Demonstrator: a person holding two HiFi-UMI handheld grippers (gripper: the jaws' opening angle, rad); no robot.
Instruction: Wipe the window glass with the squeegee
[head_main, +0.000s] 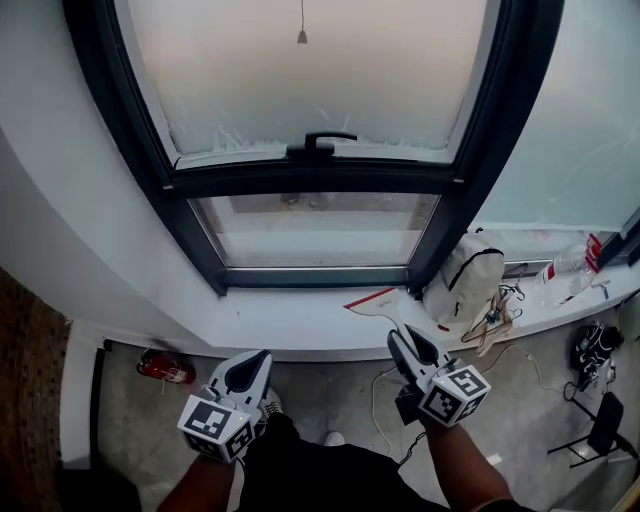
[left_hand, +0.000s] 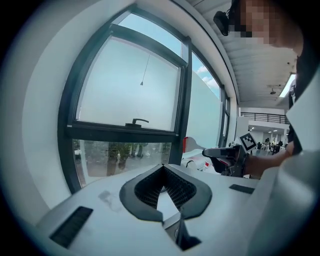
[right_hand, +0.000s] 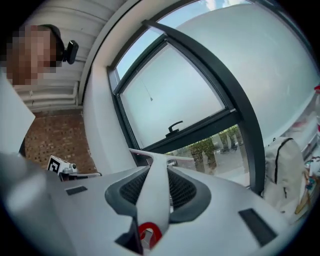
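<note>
Two tools low before the sill: left tool pressed together on nothing, right tool pinching the squeegee by its handle, blade short of the window glass. Could twist in this narrow pinch under pressure; could knock the bag or catch the window handle.

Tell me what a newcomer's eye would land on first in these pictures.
The large dark-framed window fills the upper head view, with a frosted pane above a clear one. Below it, the right gripper is clamped on a white squeegee pointed toward the glass, while the left gripper is shut on nothing. A white bag sits on the sill at right.
</note>
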